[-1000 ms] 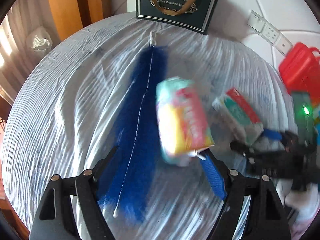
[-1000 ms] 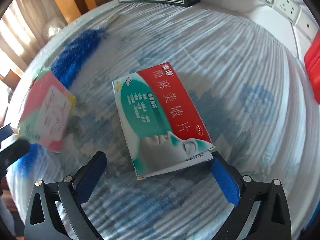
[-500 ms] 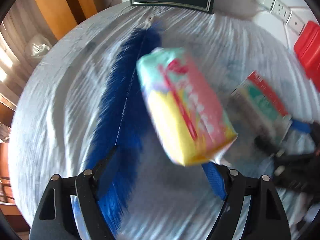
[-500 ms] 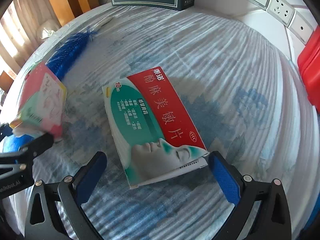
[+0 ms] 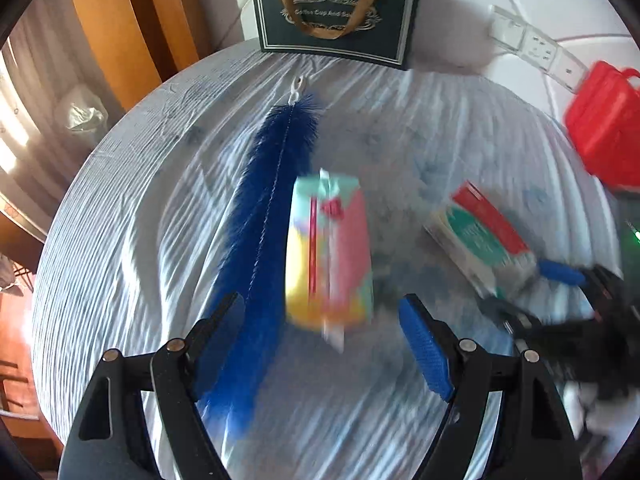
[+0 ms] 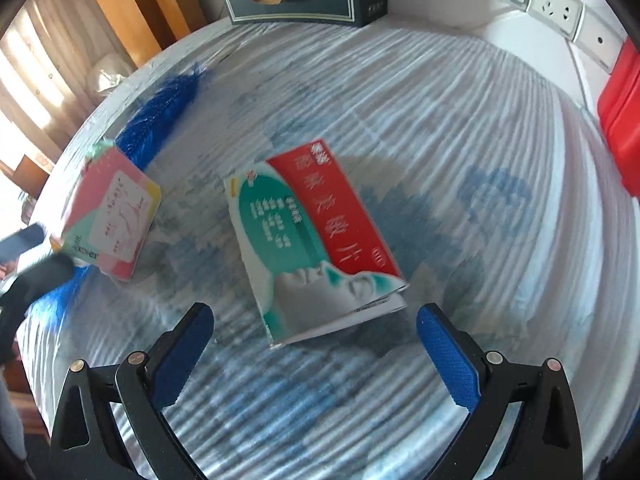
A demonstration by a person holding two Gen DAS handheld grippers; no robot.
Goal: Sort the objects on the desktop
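A colourful tissue pack (image 5: 329, 254) lies on the striped cloth just ahead of my open left gripper (image 5: 322, 328), apart from both fingers. It also shows in the right wrist view (image 6: 114, 216). A long blue brush (image 5: 272, 216) lies left of the pack. A red and green medicine box (image 6: 310, 236) lies just ahead of my open right gripper (image 6: 314, 346), untouched. The box also shows in the left wrist view (image 5: 482, 238), with the right gripper (image 5: 520, 292) around its near end.
A dark gift bag (image 5: 336, 20) stands at the table's far edge against the wall. A red plastic case (image 5: 606, 124) sits at the right. Wall sockets (image 6: 558, 4) are behind. The table's left edge drops off near wooden furniture (image 5: 132, 28).
The left gripper let go of the tissue pack, which now lies ahead of the open jaws. The right gripper drew back slightly from the medicine box.
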